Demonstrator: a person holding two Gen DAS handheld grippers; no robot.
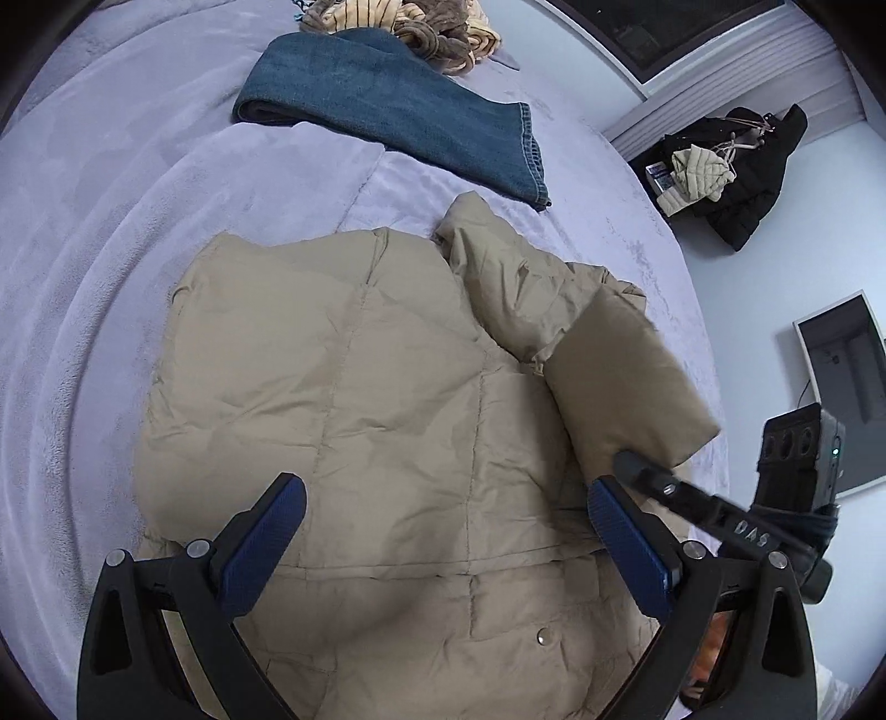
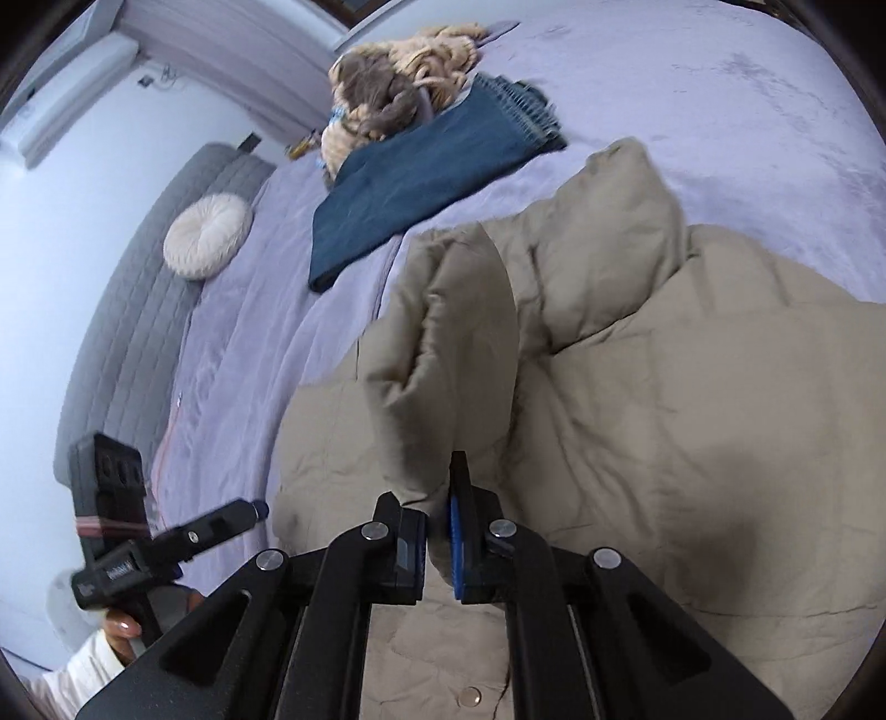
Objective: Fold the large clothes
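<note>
1. We start at the right gripper; its jaws are drawn narrow and pinch the end of the sleeve, which rises from the jaws up the middle of the right wrist view.
2. The left gripper stands wide and holds nothing; it hovers over the lower centre of the left wrist view, above the body of the puffer jacket.
3. The jacket lies spread on the lilac bedcover, filling the middle and lower part of both views; its sleeve crosses toward the right of the left wrist view.
4. We judge it light, puffy and springy; the shell looks smooth, so it may slip and puff back open after a fold; seams, cuff and hem seem the surest places to take hold.
5. Toward the top of both views lie folded jeans and a heap of knitwear, well apart from the jacket.
6. The near hem is cut off behind the grippers; the far sleeve is not in view; whether the left gripper touches the cloth we cannot tell.
</note>
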